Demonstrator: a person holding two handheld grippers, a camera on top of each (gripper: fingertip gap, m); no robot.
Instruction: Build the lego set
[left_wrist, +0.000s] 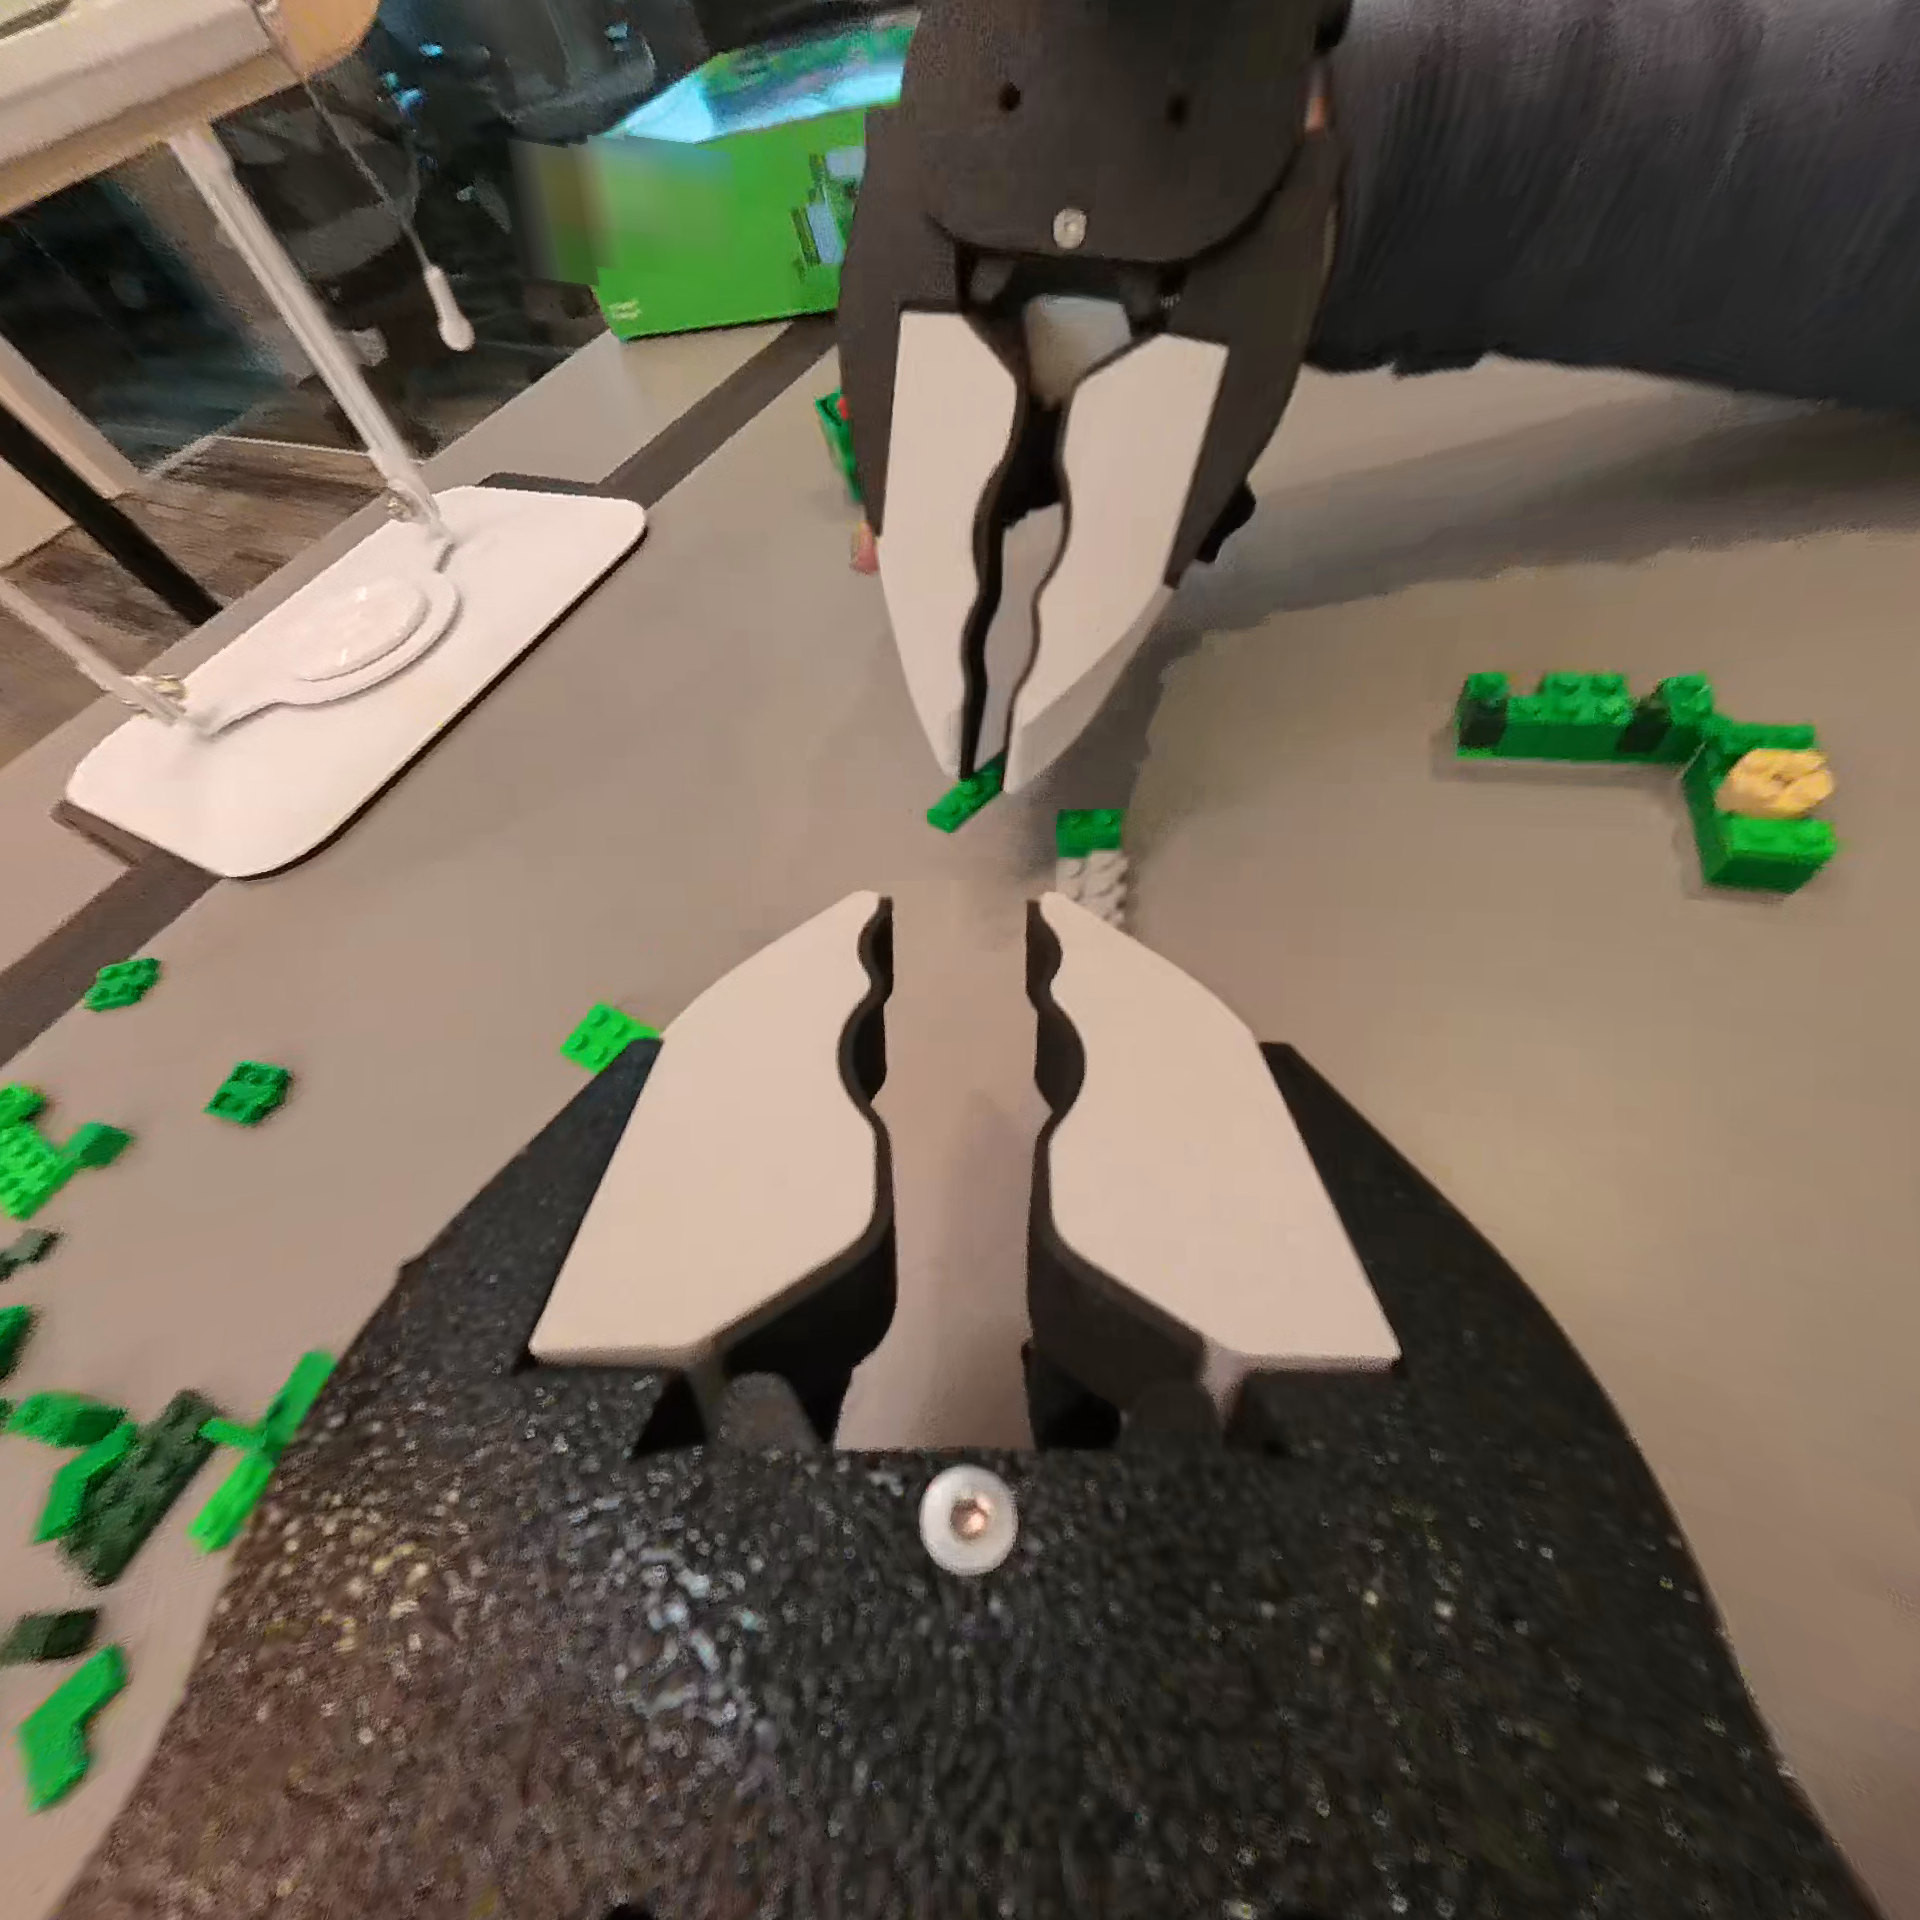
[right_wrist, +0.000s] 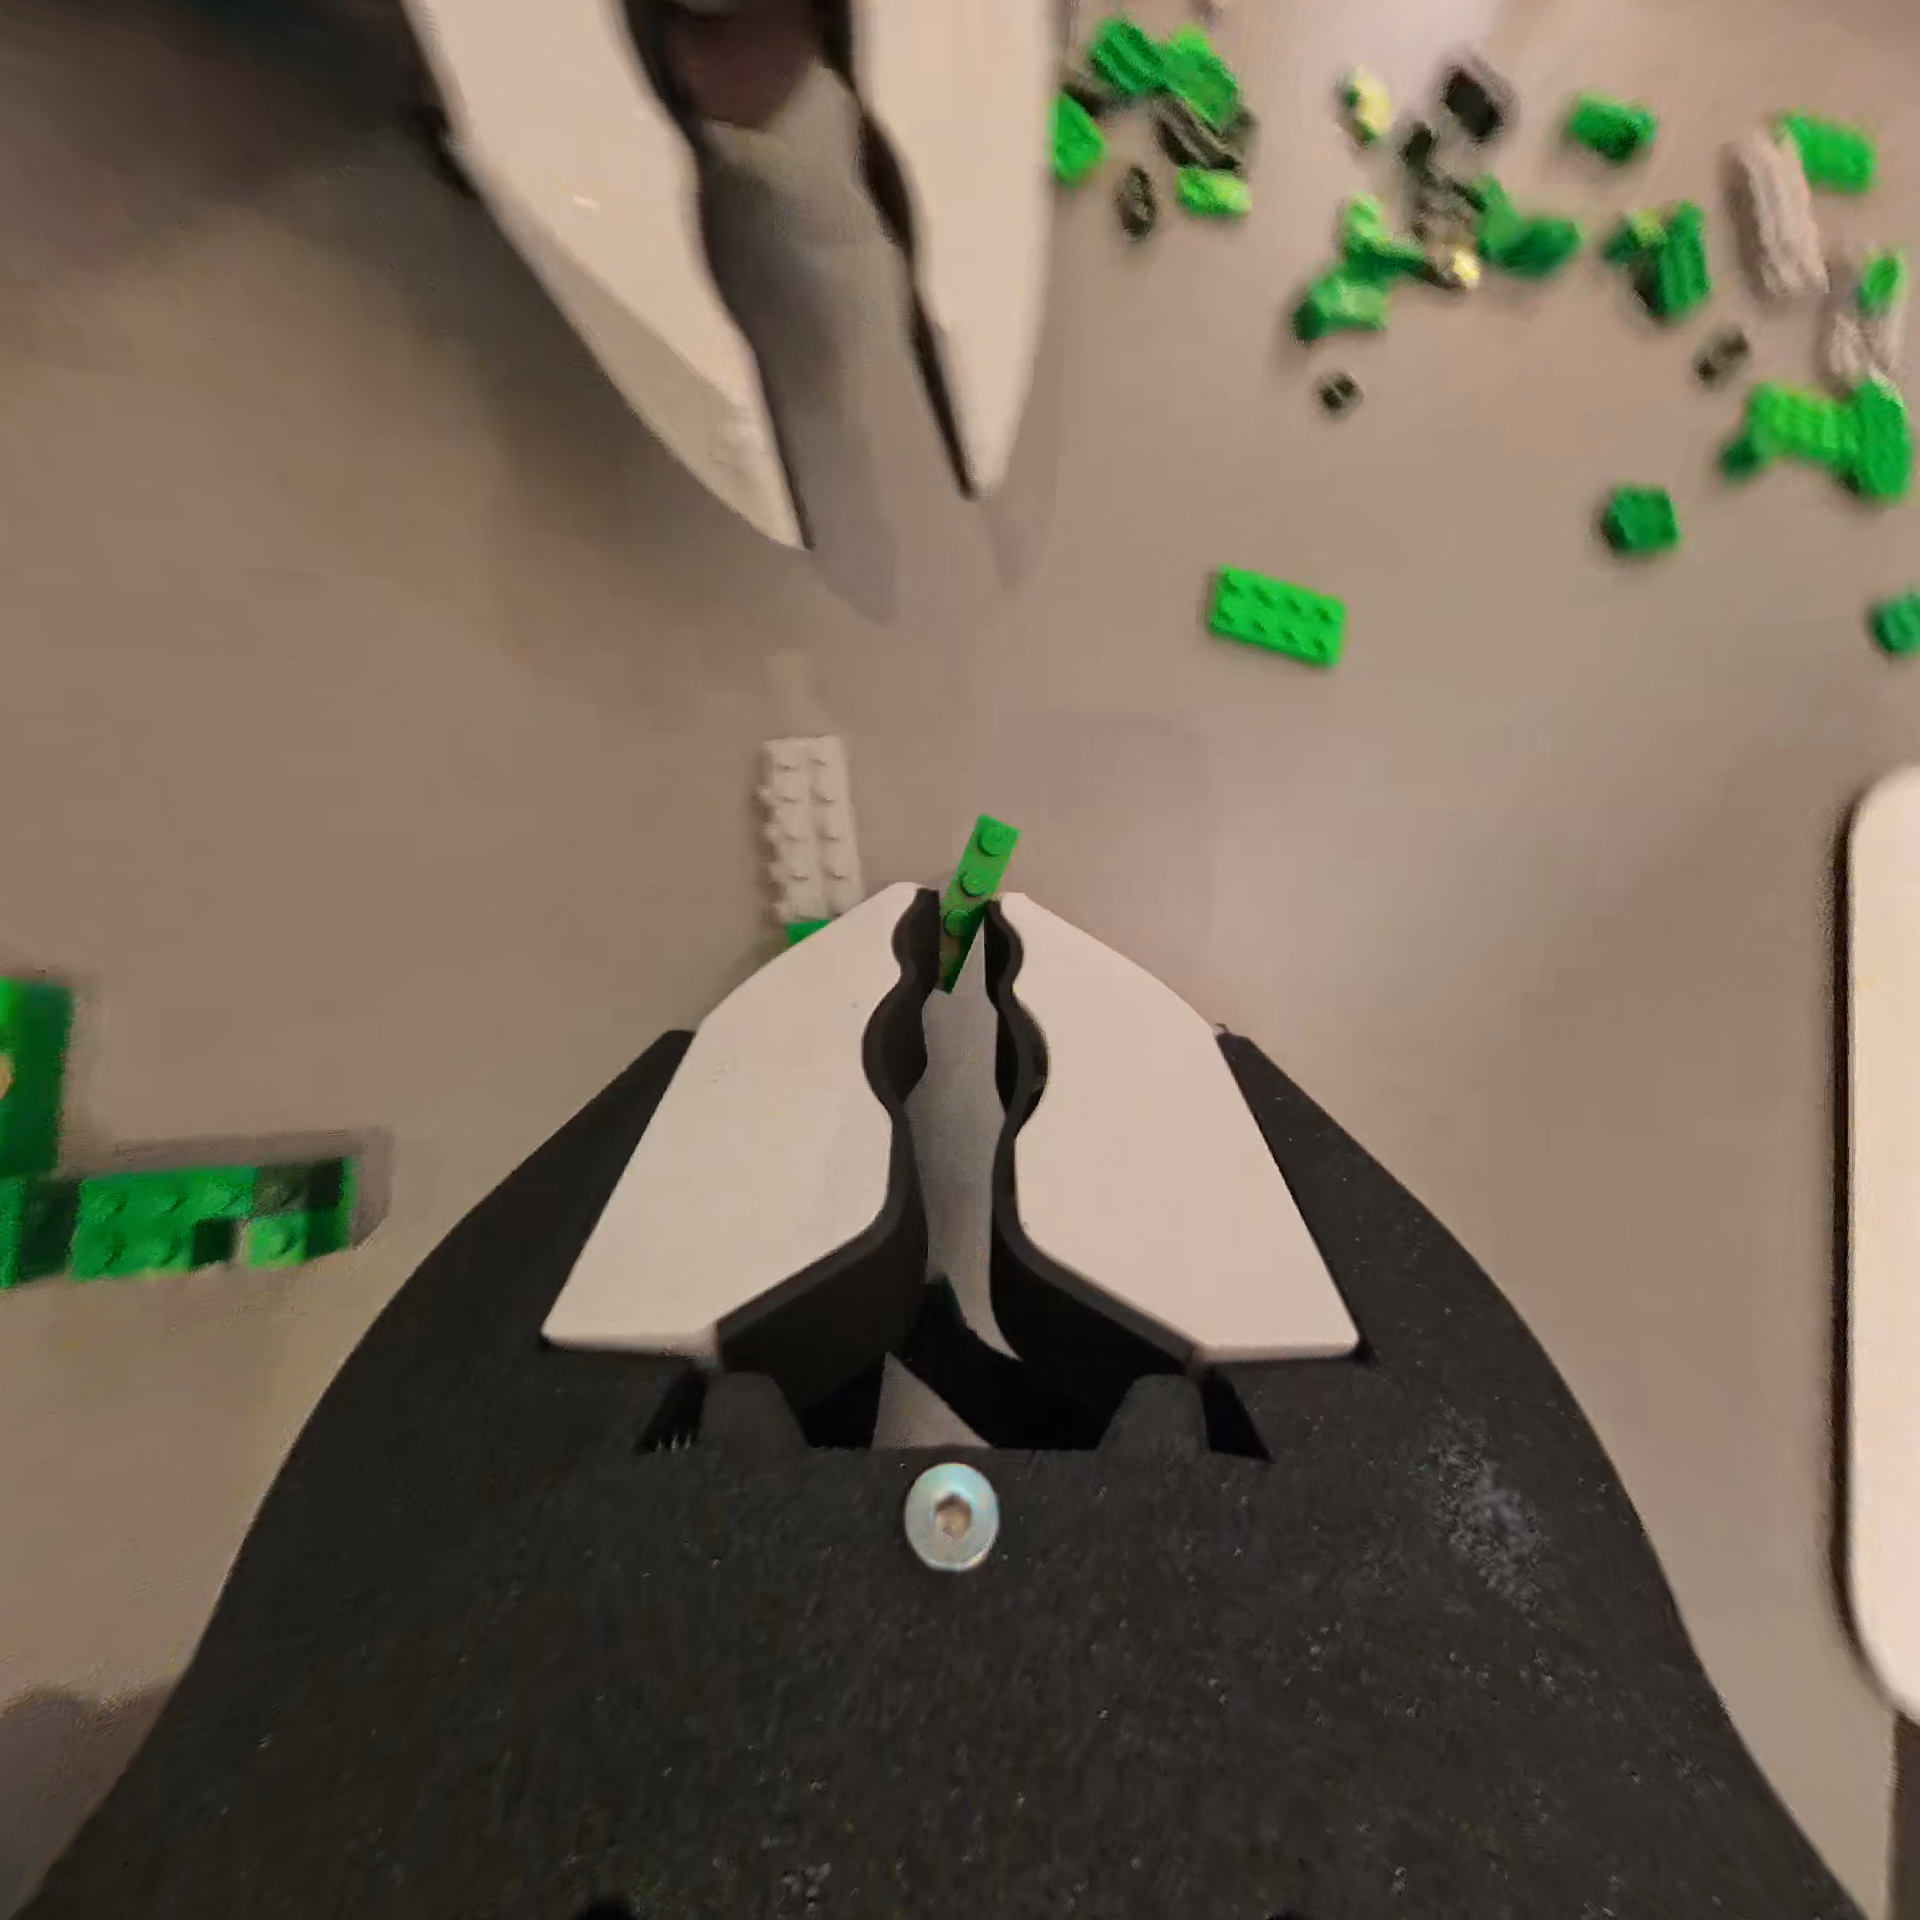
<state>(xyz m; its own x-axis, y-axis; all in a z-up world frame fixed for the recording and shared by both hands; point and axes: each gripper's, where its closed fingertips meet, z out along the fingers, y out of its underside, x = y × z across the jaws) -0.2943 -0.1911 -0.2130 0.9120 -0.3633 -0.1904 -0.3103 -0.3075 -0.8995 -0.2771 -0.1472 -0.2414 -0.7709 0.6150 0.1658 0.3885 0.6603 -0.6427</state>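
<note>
My right gripper (right_wrist: 964, 899) is shut on a thin green plate (right_wrist: 987, 842) that sticks out past its tips. In the left wrist view the right gripper (left_wrist: 987, 774) comes down from the top and holds the plate (left_wrist: 961, 805) just above the table. My left gripper (left_wrist: 958, 904) is open and empty, tips facing the plate a short way off; it also shows in the right wrist view (right_wrist: 885, 509). A grey brick (right_wrist: 810, 831) with a small green brick (left_wrist: 1089, 829) at one end lies beside the plate. An L-shaped green build (left_wrist: 1642, 758) with a tan piece lies to the right.
Several loose green pieces (left_wrist: 94, 1164) lie scattered at the left, also in the right wrist view (right_wrist: 1507, 229). A green 2x4 plate (right_wrist: 1276, 615) lies alone. A white stand base (left_wrist: 353, 665) and a green box (left_wrist: 727, 208) stand farther back.
</note>
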